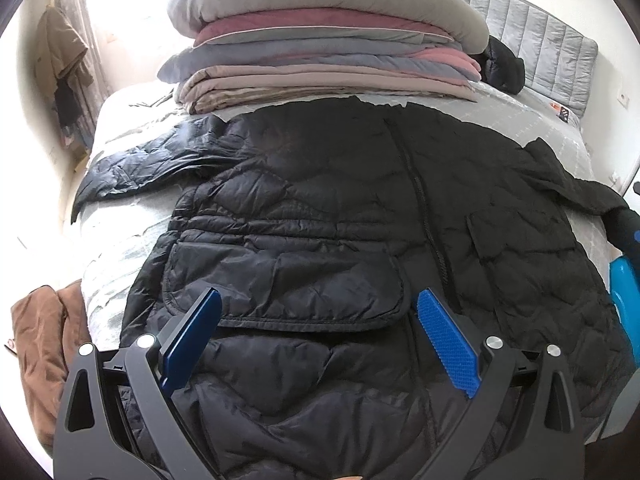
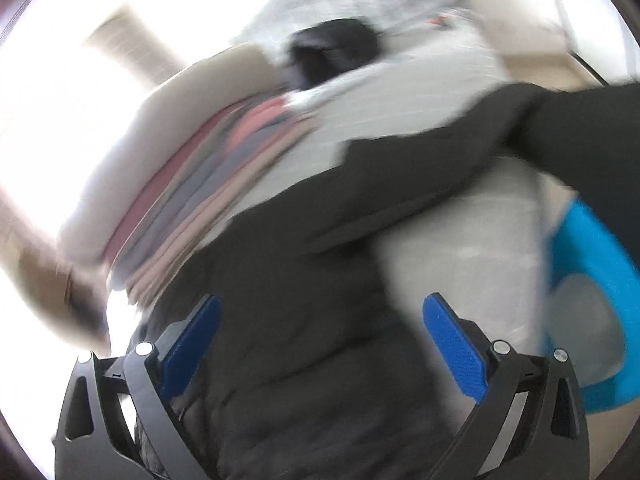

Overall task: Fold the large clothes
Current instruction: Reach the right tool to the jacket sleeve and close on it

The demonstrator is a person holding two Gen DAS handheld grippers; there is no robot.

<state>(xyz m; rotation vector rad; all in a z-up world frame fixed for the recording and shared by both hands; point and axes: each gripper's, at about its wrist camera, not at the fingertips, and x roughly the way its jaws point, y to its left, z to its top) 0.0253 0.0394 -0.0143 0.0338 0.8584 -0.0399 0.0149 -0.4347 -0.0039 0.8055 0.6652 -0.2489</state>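
Observation:
A black quilted jacket lies spread flat on the bed, zipper up the middle, one sleeve out to the left and one trailing off the right side. My left gripper hovers open over the jacket's lower hem, above a flap pocket, with nothing between its blue pads. The right wrist view is blurred by motion. There my right gripper stands open over the jacket, whose sleeve stretches up to the right.
A stack of folded blankets under a grey pillow sits at the bed's far end, next to a dark bundle. The grey bedsheet shows on the left. A brown garment hangs at the bed's left edge. A blue object lies on the right.

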